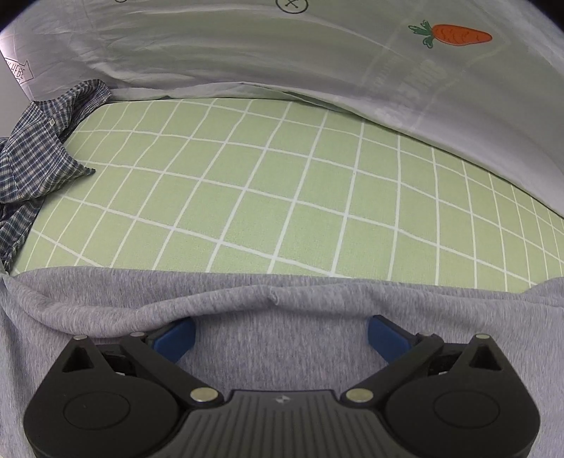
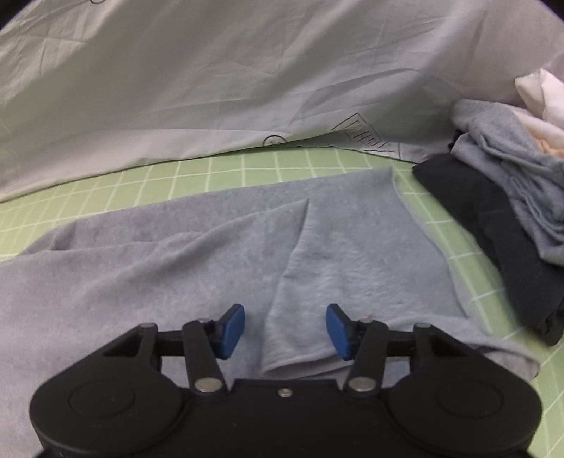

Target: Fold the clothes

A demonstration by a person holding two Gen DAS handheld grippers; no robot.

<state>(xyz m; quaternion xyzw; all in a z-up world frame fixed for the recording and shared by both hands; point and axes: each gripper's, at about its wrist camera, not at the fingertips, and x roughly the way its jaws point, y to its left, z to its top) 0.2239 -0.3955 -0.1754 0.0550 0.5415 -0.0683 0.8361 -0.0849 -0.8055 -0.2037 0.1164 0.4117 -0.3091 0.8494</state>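
Grey marl jersey garment (image 1: 282,338), one item, lies spread on a green sheet with a white grid (image 1: 268,190), along the sheet's near edge in the left wrist view; a soft fold runs across it just ahead of the left gripper (image 1: 281,336). Left gripper: black body, blue pads (image 1: 178,336), jaws standing wide apart over the grey cloth, nothing pinched between them. Same grey garment (image 2: 218,246) in the right wrist view reaches across the middle of the sheet (image 2: 253,165), with a crease running from its far edge toward the right gripper (image 2: 285,331) and a folded flap lying between the jaws. Right gripper: black, blue pads (image 2: 232,329), jaws partly apart, the flap's edge in the gap; whether the pads touch the cloth cannot be told. Blue-and-white checked shirt (image 1: 31,155), one, crumpled at the sheet's left edge. Pale grey-white bed cover (image 1: 246,53), rumpled along the sheet's far edge, printed with an orange carrot (image 1: 458,34) and faint line drawings. Pile of clothes (image 2: 511,197) at the sheet's right edge: dark piece lowest, grey piece on it, white and pale peach cloth at the far side.
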